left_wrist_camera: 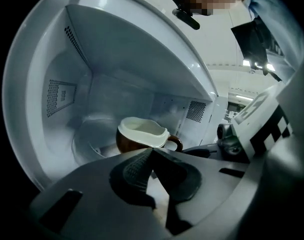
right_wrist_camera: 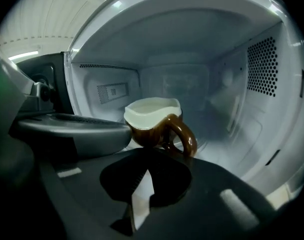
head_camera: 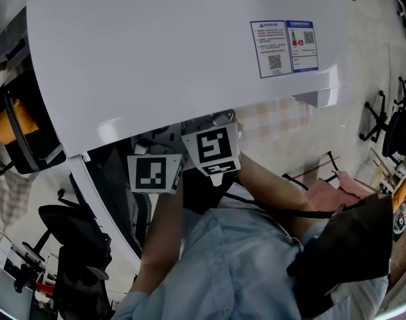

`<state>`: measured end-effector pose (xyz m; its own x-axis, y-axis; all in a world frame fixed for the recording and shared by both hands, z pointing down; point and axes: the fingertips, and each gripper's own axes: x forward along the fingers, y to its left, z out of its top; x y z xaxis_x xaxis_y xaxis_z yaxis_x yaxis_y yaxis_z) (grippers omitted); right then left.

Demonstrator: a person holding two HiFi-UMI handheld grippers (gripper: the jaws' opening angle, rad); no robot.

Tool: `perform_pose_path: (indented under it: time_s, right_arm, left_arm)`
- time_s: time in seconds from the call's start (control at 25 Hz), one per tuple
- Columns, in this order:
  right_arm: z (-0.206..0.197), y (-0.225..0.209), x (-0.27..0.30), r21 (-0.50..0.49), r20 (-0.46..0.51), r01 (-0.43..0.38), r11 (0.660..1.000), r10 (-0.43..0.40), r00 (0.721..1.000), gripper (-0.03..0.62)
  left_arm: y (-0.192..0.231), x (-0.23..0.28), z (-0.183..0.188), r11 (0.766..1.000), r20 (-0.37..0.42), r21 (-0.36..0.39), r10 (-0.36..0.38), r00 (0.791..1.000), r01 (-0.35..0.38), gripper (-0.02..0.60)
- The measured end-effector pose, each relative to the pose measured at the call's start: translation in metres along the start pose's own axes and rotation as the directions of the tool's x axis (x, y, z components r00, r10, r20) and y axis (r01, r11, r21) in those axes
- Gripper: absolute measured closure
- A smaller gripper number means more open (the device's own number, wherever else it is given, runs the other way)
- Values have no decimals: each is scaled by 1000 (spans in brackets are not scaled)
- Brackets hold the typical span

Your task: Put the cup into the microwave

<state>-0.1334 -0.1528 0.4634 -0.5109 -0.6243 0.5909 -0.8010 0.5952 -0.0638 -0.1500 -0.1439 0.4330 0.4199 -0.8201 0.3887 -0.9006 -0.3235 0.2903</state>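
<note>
A brown cup (left_wrist_camera: 142, 134) (right_wrist_camera: 152, 119) with a white inside stands upright on the floor of the white microwave's cavity (left_wrist_camera: 117, 94) (right_wrist_camera: 181, 84), its handle (right_wrist_camera: 184, 134) facing the opening. My left gripper (left_wrist_camera: 152, 151) is just in front of the cup, its jaws shut and empty. Close on its right, my right gripper (right_wrist_camera: 148, 154) is also shut on nothing, a short way from the handle. In the head view the microwave's top (head_camera: 176, 52) hides the cup and both grippers' jaws. Only the left marker cube (head_camera: 154, 173) and the right marker cube (head_camera: 213, 149) show.
The microwave door (head_camera: 113, 185) hangs open at the left. Stickers (head_camera: 285, 45) sit on the microwave's top. Black office chairs stand at lower left (head_camera: 76, 245) and far right (head_camera: 396, 125). The left gripper's body (right_wrist_camera: 72, 129) lies close beside the right one.
</note>
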Motion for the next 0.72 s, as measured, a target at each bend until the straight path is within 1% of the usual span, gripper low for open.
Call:
perform_pose_path:
  time_s: [0.24,0.4,0.56,0.72]
  right_arm:
    - [0,1,-1,5,-4,-8,1000,8,1000,591]
    - [-8,7,-14,8,-17,-24,1000,24,1000,591]
    - [-13,16,-44,0,-8,-46,999,46,999,591]
    - [-4,23,-92,-18,52,-68,997,69,996,591]
  left_arm:
    - [-1,0,6,1000,27,-1,3,1000,-3,577]
    - [-11,-10,3,1000,34,12,5,999,-5,577]
    - [-34,-34,2,1000,50,14,18,999,-18,577]
    - [-76,-70,23,999,120,39,20,993,-25,577]
